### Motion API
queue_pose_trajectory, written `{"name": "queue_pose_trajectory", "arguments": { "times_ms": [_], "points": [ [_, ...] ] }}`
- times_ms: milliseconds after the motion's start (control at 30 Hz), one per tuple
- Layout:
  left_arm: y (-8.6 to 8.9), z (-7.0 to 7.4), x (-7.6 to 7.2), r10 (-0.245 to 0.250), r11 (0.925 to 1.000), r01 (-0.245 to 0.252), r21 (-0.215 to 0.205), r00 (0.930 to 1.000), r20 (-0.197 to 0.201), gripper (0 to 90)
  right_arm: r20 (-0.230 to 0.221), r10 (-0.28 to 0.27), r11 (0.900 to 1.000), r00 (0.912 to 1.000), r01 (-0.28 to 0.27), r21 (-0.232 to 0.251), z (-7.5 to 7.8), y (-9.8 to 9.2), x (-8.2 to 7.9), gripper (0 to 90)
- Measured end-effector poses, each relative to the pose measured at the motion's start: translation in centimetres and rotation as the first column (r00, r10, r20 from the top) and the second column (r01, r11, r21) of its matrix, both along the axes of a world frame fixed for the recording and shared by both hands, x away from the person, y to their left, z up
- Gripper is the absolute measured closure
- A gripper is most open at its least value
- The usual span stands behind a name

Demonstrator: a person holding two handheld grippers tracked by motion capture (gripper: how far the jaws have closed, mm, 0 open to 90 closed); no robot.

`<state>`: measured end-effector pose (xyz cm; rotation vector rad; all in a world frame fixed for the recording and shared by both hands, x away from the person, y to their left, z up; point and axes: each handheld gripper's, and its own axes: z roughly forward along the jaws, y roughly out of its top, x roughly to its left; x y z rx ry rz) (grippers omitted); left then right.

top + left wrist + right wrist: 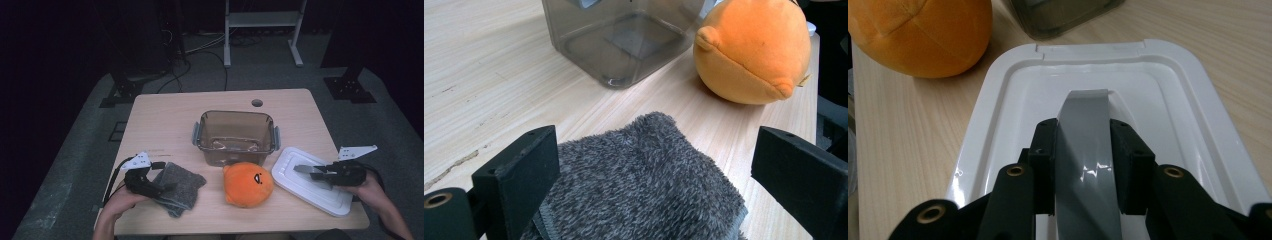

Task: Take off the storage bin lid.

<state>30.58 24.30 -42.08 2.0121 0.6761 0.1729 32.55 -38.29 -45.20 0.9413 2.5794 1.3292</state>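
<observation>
The right gripper (1083, 165) is clamped on a grey strip (1087, 150), which runs lengthwise out between the jaws, its free end pointing forward over the white lid (1178, 90). In the high view the strip (304, 169) points left, toward the table's centre, and the lid (300, 187) lies flat under it near the right front edge; whether the strip touches the lid cannot be told. The left gripper (649, 175) stands with its jaws wide apart, straddling a folded grey cloth (639, 180) at the left front (the pads press on nothing). Beyond the cloth sits an orange plush (248, 184), between the two hands, and behind it an empty clear tub (235, 120) at mid-table. The right hand is the nearer one to lid and strip; the tub lies ahead and to the left of it. No brand, label or readable writing appears on any item.
</observation>
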Motion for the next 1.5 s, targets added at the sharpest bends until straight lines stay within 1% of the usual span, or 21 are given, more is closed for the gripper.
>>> {"name": "queue_pose_trajectory", "arguments": {
  "times_ms": [167, 200, 300, 500, 600, 700, 867, 1033, 1167, 1267, 1400, 1500],
  "points": [
    [0.0, 0.0, 0.0, 0.000, 1.0000, 0.000, -0.002, 1.0000, 0.000, 4.5, -0.009, -0.002, 1.000, 1.0000, 0.002, -0.003, -0.3, 0.0, -0.1, 64.4],
    [0.0, 0.0, 0.0, 0.000, 1.0000, 0.000, -0.001, 1.0000, 0.000, 4.5, -0.011, -0.001, 1.000, 0.9999, 0.001, 0.008, -0.3, 0.0, -0.2, 64.4],
    [0.0, 0.0, 0.0, -0.002, 1.0000, 0.002, -0.002, 1.0000, -0.001, 4.5, 0.008, -0.009, 1.000, 0.9999, 0.009, 0.030, -0.1, -0.1, -0.3, 63.2],
    [0.0, 0.1, 0.0, -0.003, 1.0000, 0.003, -0.004, 1.0000, 0.001, 4.5, 0.032, -0.020, 0.999, 0.9993, 0.019, 0.026, 1.2, -0.1, -0.4, 55.2],
    [0.0, 0.0, 0.0, -0.003, 1.0000, 0.003, -0.001, 1.0000, 0.001, 4.5, 0.046, -0.020, 0.999, 0.9987, 0.018, 0.031, 2.1, 0.4, -0.3, 48.0],
    [0.0, 0.0, 0.0, -0.004, 1.0000, 0.004, -0.002, 1.0000, 0.001, 4.5, 0.061, 0.005, 0.999, 0.9981, -0.008, 0.049, 3.2, 1.3, -0.3, 44.7],
    [0.0, 0.0, 0.0, 0.000, 1.0000, 0.000, -0.006, 1.0000, -0.001, 4.5, 0.089, 0.057, 0.996, 0.9944, -0.063, 0.068, 4.8, 3.2, -0.3, 38.7],
    [0.1, 0.0, 0.0, -0.001, 0.9999, 0.001, -0.011, 1.0000, -0.003, 4.5, 0.107, 0.105, 0.990, 0.9887, -0.115, 0.087, 6.0, 5.1, -0.3, 34.1],
    [0.2, -0.1, 0.1, -0.001, 1.0000, 0.001, -0.008, 1.0000, -0.005, 4.5, 0.110, 0.136, 0.985, 0.9846, -0.146, 0.095, 6.5, 6.2, -0.2, 31.5],
    [0.1, -0.2, 0.1, 0.002, 1.0000, -0.002, -0.010, 1.0000, -0.006, 4.5, 0.107, 0.144, 0.982, 0.9838, -0.156, 0.111, 6.6, 6.9, -0.2, 30.3],
    [0.0, -0.2, 0.0, -0.001, 1.0000, 0.001, -0.008, 1.0000, -0.004, 4.5, 0.112, 0.162, 0.976, 0.9804, -0.176, 0.126, 6.8, 8.0, -0.2, 29.1],
    [0.1, -0.2, -0.1, 0.004, 1.0000, -0.004, -0.006, 1.0000, -0.001, 4.5, 0.132, 0.180, 0.971, 0.9749, -0.197, 0.137, 7.0, 8.9, -0.3, 28.6]
  ]
}}
